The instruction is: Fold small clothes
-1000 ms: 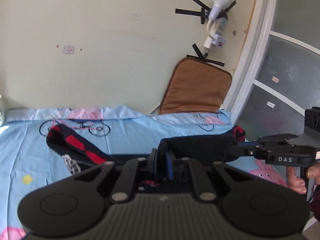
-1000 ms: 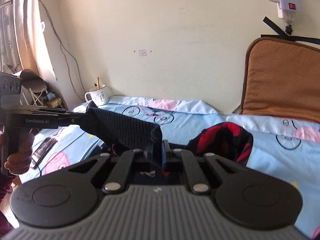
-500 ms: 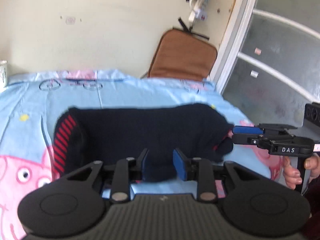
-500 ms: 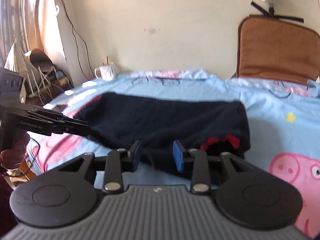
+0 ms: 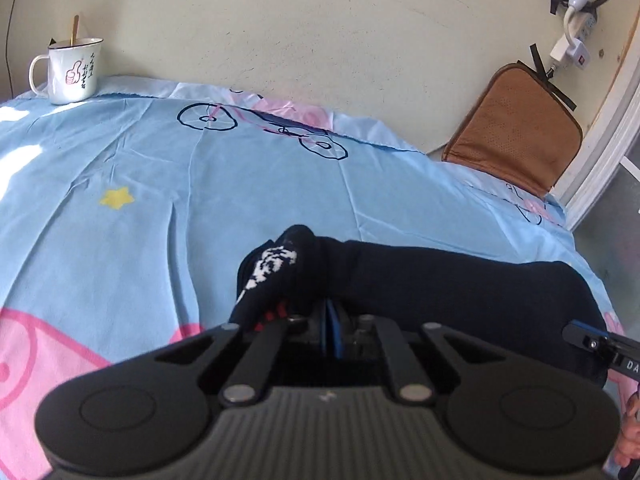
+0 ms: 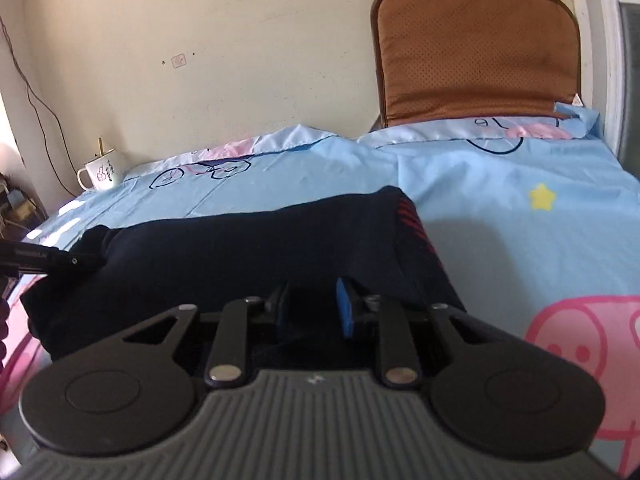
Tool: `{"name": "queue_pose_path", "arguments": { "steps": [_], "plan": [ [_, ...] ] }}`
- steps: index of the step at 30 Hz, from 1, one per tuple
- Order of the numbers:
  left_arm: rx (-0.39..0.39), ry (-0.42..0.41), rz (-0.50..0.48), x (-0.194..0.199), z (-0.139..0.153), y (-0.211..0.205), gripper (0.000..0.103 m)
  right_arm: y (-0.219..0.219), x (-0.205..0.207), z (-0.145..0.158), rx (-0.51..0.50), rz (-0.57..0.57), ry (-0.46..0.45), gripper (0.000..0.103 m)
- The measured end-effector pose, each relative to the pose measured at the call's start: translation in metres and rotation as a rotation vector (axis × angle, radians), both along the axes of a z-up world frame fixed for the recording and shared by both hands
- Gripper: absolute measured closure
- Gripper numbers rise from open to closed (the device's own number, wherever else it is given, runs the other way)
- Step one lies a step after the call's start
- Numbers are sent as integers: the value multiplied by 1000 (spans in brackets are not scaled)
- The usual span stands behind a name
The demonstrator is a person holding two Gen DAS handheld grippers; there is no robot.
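A dark navy knitted garment with red stripes and a white pattern lies across the blue cartoon sheet. My left gripper is shut on its bunched left end, blue pads together with fabric humped in front. In the right wrist view, that left gripper pinches the garment at its left corner. My right gripper is low over the garment's right end by the red-striped cuff. Its jaws are closing, and dark fabric lies between the parted blue pads. The right gripper shows at the garment's right edge.
A white mug with a stick in it stands at the far left by the wall. A brown cushion leans on the wall at the far right. A person's hand shows at the right edge. Bare sheet lies beyond the garment.
The garment, held up a second ago, now lies flat on the sheet. Both grippers opened and sank. The left has shut again on the left end, and the right jaws have narrowed.
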State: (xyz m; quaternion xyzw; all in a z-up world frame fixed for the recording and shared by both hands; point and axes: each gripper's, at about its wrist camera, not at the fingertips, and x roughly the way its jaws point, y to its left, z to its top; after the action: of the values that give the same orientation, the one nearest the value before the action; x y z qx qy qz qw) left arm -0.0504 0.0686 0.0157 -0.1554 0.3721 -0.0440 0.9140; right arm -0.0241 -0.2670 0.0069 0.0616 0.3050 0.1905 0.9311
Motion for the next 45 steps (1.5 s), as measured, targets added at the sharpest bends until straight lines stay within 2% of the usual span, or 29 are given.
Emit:
{"name": "queue_pose_path", "arguments": {
  "steps": [2,3,5,6,9,10,12,15,18,21,22,23,26,29,32,34,35,40,44,45],
  "plan": [
    [2,-2,5,-5,11,-2,97,-5,-9,13,17,-2,-5,72],
    [-11,-38,-1,-14,21,-2,93,-14,-15,21,63,-7,-25,69],
    [-53,-98,-22,-25,37,-4,88,-38,-28,34,183,-36,-54,54],
    [-80,-113,-29,-29,43,-4,86,-51,-34,37,231,-73,-60,53],
    [-149,-126,-81,-29,53,-11,86,-87,-43,32,391,-169,-2,46],
    [-166,-119,-102,-28,53,-15,86,-97,-44,25,463,-182,35,41],
    [-209,-93,-149,-23,47,-24,86,-106,-43,10,541,-194,100,41],
    [-218,-38,-182,-13,32,-40,87,-102,-38,-8,556,-224,169,41],
    [-188,38,-214,-3,10,-56,87,-90,-31,-22,605,-186,236,41],
    [-129,44,-194,0,0,-61,97,-71,-24,-22,545,-170,217,46],
    [-144,62,-191,2,1,-58,97,-64,-21,-22,535,-165,236,68],
    [-155,78,-185,3,4,-55,97,-58,-17,-22,536,-156,259,77],
    [-134,41,-163,-1,21,-40,97,-43,-25,3,516,-108,182,82],
    [-199,-57,-131,-12,50,-10,96,-8,-35,48,412,-18,41,83],
    [-230,-155,-74,-26,75,19,84,45,-42,80,290,119,-69,84],
    [-238,-205,-30,-36,88,38,70,84,-47,92,203,213,-124,85],
    [-234,-226,-9,-41,92,46,68,104,-49,94,168,265,-140,85],
    [-231,-262,64,-61,91,74,45,197,-43,68,40,484,-92,86],
    [-219,-213,73,-56,73,75,38,247,-23,17,-54,552,29,87],
    [-215,-195,59,-52,68,71,38,248,-23,13,-42,560,-5,87]
  ]
}}
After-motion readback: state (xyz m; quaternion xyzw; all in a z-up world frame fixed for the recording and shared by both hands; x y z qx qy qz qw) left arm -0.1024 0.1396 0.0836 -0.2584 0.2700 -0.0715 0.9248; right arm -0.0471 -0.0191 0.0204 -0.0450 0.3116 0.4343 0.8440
